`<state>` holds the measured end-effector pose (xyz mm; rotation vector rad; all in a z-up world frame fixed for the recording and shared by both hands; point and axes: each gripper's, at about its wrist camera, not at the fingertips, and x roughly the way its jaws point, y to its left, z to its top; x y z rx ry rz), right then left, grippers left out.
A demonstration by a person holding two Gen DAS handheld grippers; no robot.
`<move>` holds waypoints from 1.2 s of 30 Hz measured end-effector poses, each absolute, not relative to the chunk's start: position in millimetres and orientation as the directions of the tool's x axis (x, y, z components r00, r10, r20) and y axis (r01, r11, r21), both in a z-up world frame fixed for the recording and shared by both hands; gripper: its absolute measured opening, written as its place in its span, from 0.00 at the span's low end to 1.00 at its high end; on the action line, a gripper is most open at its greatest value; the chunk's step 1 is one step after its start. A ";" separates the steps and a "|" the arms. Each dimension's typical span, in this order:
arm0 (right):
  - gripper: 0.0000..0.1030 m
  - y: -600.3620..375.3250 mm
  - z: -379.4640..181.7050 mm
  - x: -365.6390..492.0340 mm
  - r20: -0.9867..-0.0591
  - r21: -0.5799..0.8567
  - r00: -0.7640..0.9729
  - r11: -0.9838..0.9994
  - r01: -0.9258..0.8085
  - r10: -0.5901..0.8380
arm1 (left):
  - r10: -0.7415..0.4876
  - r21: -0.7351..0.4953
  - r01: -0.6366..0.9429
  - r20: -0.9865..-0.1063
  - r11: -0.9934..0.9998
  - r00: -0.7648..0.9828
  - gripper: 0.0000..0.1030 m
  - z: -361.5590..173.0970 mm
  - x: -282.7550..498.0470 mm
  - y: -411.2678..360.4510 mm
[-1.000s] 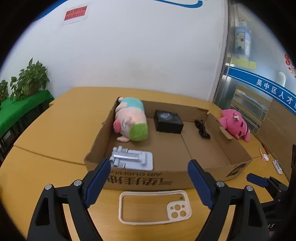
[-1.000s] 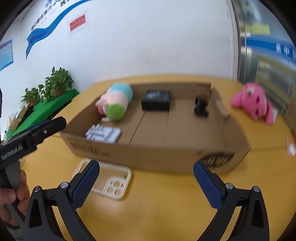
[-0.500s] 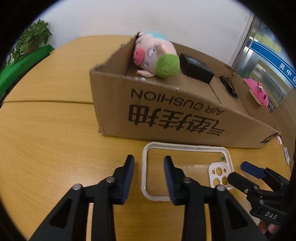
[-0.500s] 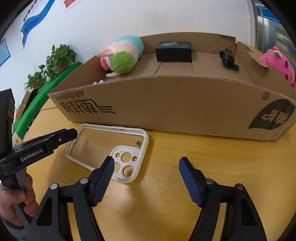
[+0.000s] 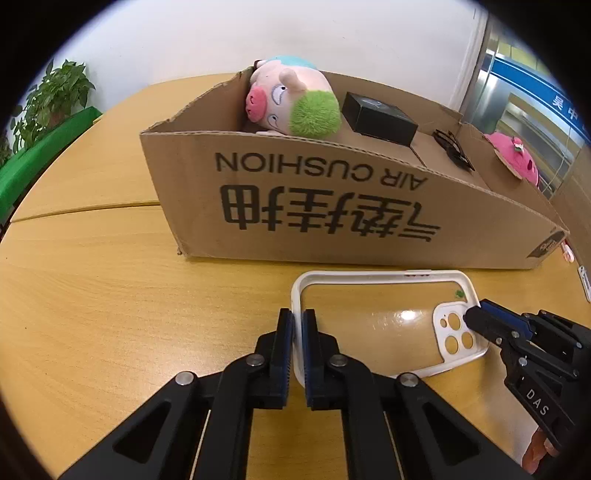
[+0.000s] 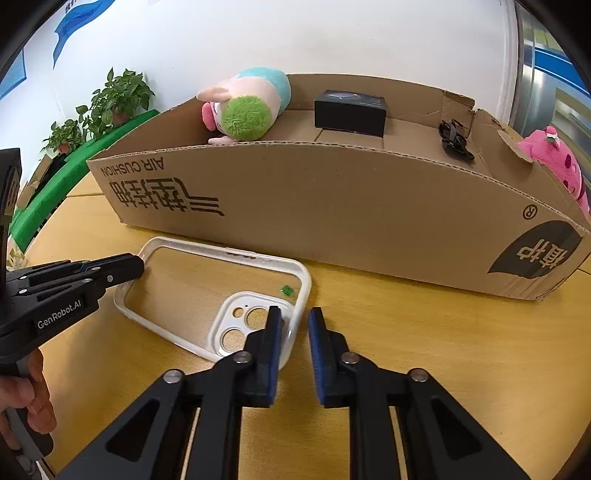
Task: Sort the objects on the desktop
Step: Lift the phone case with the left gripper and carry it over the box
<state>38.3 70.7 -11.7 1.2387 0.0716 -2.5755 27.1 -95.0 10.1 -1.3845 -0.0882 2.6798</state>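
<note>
1. The left gripper [image 5: 298,325], marked "GenRobot.AI", has its jaws clamped on the short end rim of the white phone case [image 5: 373,295].
2. The right gripper [image 6: 293,325], marked "DAS", has its jaws slightly apart, straddling the case's camera-end rim.
3. The case lies on the wooden surface [image 5: 110,314] just beside the cardboard box [image 5: 332,206] printed "AIR CUSHION".

Potted plants [image 6: 114,99] are standing at far left on a green ledge [image 5: 40,147], against a white wall [image 5: 332,40] that is carrying a blue stripe [image 6: 77,18]. A glass door [image 5: 524,103] with a blue band is showing at right. The wooden table [image 5: 92,295] is running under everything, a seam crossing its left part. Small white items [image 5: 583,280] are lying at its right edge, too blurred to identify.
</note>
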 end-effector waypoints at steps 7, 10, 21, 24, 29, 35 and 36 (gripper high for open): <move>0.09 91.2 -11.1 50.5 -0.769 0.099 -0.597 -0.965 0.242 -0.228 | 0.183 -0.139 -0.121 -0.796 -0.983 -0.577 0.04 22.1 37.6 -82.4; 0.09 108.8 0.9 61.6 -0.739 0.129 -0.628 -0.966 0.223 -0.243 | 0.205 -0.132 -0.162 -0.762 -0.978 -0.614 0.04 46.6 46.8 -66.9; 0.08 156.1 184.5 103.0 -0.305 0.017 -0.944 -0.992 0.126 -0.126 | 0.323 -0.085 -0.320 -0.438 -0.944 -0.839 0.05 217.5 57.8 -21.8; 0.08 156.8 207.6 82.3 -0.274 0.008 -0.952 -0.990 0.141 -0.138 | 0.317 -0.066 -0.318 -0.393 -0.946 -0.863 0.05 242.7 40.6 -20.8; 0.08 153.5 211.4 20.7 -0.332 0.006 -0.929 -0.985 0.170 -0.162 | 0.313 -0.099 -0.304 -0.485 -0.948 -0.817 0.05 239.8 -31.4 -25.2; 0.08 148.6 158.3 -78.1 -0.538 0.016 -0.826 -0.982 0.190 -0.169 | 0.267 -0.149 -0.228 -0.681 -0.962 -0.682 0.04 179.5 -130.6 -28.7; 0.08 150.3 143.0 -99.1 -0.592 0.044 -0.786 -0.981 0.190 -0.179 | 0.255 -0.147 -0.217 -0.717 -0.965 -0.649 0.04 163.6 -144.0 -26.8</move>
